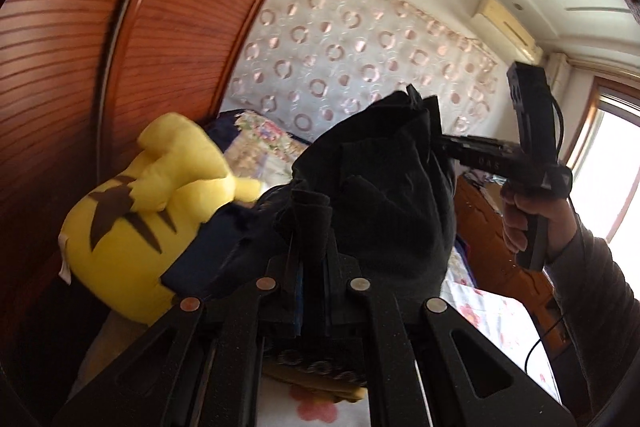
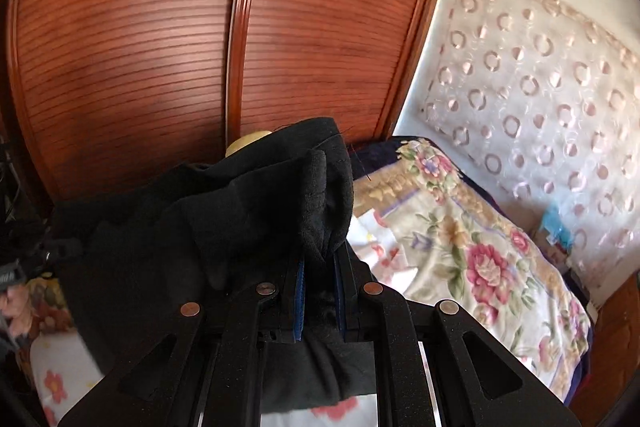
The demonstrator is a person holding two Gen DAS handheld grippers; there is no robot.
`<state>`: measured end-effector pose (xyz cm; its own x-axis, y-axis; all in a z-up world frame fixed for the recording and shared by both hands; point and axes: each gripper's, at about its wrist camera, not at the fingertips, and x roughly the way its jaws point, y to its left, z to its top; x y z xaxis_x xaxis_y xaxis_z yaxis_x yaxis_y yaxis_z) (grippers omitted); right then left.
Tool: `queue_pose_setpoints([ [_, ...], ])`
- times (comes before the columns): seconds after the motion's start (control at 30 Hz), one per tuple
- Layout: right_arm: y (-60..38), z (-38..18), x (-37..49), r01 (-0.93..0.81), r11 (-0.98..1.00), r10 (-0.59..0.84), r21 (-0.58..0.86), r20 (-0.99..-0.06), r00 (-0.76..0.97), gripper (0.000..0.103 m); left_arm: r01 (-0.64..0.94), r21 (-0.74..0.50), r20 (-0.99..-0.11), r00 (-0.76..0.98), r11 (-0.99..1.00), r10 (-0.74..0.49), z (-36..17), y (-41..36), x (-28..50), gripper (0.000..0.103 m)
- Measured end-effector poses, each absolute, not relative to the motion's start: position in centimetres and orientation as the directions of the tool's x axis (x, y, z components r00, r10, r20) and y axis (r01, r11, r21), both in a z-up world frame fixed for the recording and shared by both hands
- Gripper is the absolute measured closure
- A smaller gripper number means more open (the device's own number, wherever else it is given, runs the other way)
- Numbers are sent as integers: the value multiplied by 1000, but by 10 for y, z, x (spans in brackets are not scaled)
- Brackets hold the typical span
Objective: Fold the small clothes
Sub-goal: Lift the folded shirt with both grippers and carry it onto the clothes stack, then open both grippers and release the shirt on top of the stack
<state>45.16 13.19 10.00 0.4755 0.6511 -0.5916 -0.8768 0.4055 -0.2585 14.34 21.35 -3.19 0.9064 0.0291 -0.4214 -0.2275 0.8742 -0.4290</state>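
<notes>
A small black garment of soft, thick knit or fleece fabric (image 1: 384, 187) hangs in the air above a bed spread with a white sheet printed with pink flowers (image 1: 492, 311), carried between the two hand-held tools. The left gripper (image 1: 310, 223) has its jaws drawn almost together on a bunched fold of the cloth; the right gripper (image 2: 320, 247), seen from the left wrist as a black pistol-grip tool in the person's hand (image 1: 520, 219), is likewise nearly closed, with a hemmed edge of the same garment pinched between its blue-lined pads (image 2: 300, 291). The fabric drapes and sags freely between the two holds, so it is judged light, limp and not fragile; its nap should grip the pads well, though several layers gathered in one pinch may slide against each other. Holds at opposite corners or along a stitched hem, rather than in mid-cloth, would probably let it spread flat for folding. A yellow plush toy with brown stripes (image 1: 136, 215) sits at the left before a red-brown slatted wooden wardrobe (image 2: 160, 47), and a floral quilt in cream and pink (image 2: 472, 239) lies beyond. Pale lettering on the right tool's body resembles a few capitals, but blur leaves it unreadable; no other label is legible.
</notes>
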Motion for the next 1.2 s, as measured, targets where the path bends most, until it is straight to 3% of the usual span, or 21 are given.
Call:
queue_pose_setpoints([
  [0.1, 170, 85, 472, -867, 429, 603, -255, -634, 485, 90, -267, -401, -504, 863, 876, 32, -51, 216, 151, 95],
  [0.2, 179, 82, 496, -828, 520, 574, -210, -632, 520, 78, -296, -336, -534, 842, 894, 78, -56, 211, 153, 94],
  [0.27, 172, 84, 499, -835, 530, 606, -147, -624, 494, 72, -295, -322, -525, 847, 900, 89, -53, 213, 146, 82],
  [0.37, 159, 79, 488, -828, 540, 614, -148, -604, 508, 72, -277, -288, -507, 856, 917, 100, -46, 212, 140, 65],
  [0.43, 138, 76, 474, -830, 543, 630, -127, -592, 503, 72, -261, -262, -490, 865, 929, 104, -38, 208, 130, 61],
  [0.5, 110, 74, 444, -830, 546, 646, -117, -571, 506, 72, -245, -243, -483, 870, 938, 102, -32, 207, 126, 44],
  [0.53, 94, 73, 426, -830, 547, 655, -107, -563, 504, 72, -230, -228, -472, 876, 946, 99, -26, 202, 123, 27],
  [0.57, 81, 72, 416, -828, 553, 661, -96, -554, 506, 72, -222, -214, -462, 881, 951, 101, -22, 198, 120, 22],
  [0.83, -27, 63, 324, -777, 629, 669, -29, -488, 560, 71, -113, -117, -424, 904, 987, 54, 10, 139, 109, 18],
  [1.07, -97, 59, 246, -736, 675, 683, 41, -414, 603, 45, -36, -126, -407, 913, 991, -19, 24, 97, 98, 18],
  [1.2, -130, 57, 203, -690, 722, 652, 46, -377, 657, 36, -15, -88, -411, 911, 996, -22, 29, 71, 92, 18],
])
